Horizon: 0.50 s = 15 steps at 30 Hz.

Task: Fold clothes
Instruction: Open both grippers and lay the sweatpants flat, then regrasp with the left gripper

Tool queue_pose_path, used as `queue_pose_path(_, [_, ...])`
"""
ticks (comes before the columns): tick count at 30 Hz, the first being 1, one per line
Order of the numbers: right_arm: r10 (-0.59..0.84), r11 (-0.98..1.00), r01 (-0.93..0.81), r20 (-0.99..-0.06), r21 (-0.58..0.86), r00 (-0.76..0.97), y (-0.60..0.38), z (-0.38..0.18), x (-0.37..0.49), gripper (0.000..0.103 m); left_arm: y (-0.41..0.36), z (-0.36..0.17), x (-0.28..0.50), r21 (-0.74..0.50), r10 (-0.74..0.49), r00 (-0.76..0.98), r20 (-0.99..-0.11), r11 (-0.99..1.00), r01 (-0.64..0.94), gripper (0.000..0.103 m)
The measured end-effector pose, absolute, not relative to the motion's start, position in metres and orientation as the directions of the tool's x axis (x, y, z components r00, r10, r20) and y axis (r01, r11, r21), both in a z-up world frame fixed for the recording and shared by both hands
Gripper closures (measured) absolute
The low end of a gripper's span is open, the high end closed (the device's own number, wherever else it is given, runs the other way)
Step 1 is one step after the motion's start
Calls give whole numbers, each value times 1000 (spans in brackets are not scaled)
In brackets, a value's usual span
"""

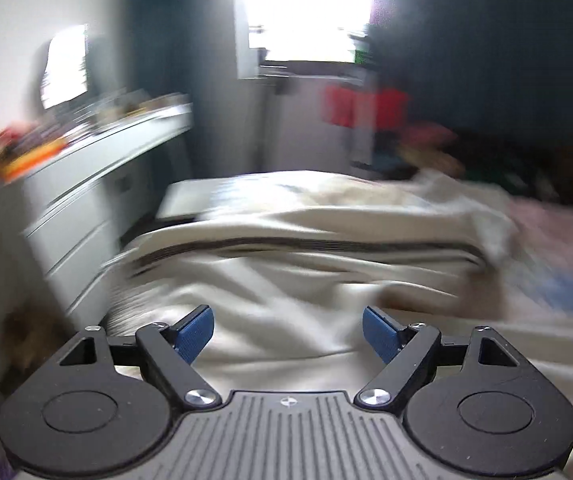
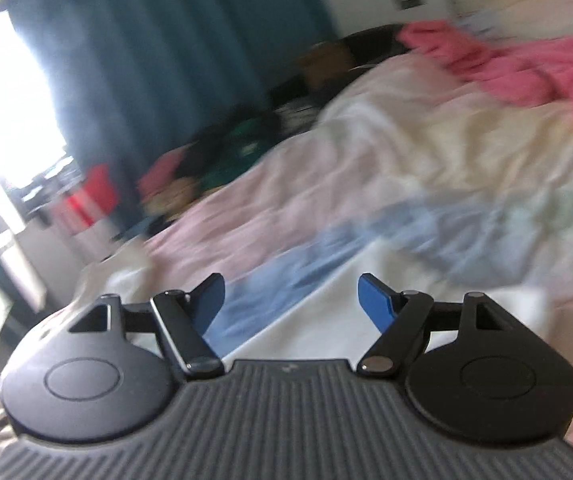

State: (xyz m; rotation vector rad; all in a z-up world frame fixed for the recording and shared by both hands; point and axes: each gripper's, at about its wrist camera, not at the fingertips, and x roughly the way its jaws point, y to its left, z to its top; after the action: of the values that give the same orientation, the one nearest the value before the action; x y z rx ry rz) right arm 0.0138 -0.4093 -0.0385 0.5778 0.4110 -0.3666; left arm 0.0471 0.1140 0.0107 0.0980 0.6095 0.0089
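Both claws gape empty: the cream cloth [image 1: 286,248] lies crosswise on the bed just ahead of the left claw [image 1: 288,332], nearer than the right claw [image 2: 290,304].

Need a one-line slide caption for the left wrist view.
Open left gripper, nothing between its jaws, above a cream dark-striped garment lying on the bed; background motion-blurred.

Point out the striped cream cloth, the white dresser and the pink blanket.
striped cream cloth [image 1: 298,248], left wrist view, on its dark stripe.
white dresser [image 1: 86,200], left wrist view, on its drawer fronts.
pink blanket [image 2: 526,64], right wrist view, on its bunched middle.
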Motion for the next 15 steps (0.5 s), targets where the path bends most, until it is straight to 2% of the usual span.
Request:
queue_pose_path(3, [-186, 819, 398, -465, 413, 865, -383, -40, 18, 27, 41, -10, 90, 122, -53, 789, -613, 980, 160, 19])
queue_pose_path(7, [-166, 828, 378, -462, 415, 871, -374, -42, 22, 27, -49, -42, 144, 142, -118, 758, -641, 953, 269, 18])
queue_pose_path(11, [-210, 791, 423, -453, 442, 867, -385, -51, 28, 27, -135, -71, 195, 202, -124, 757, -642, 925, 323, 6])
queue_pose_path(15, [-189, 720, 428, -440, 545, 878, -406, -64, 42, 26, -194, -101, 253, 245, -63, 774, -630, 930, 275, 8])
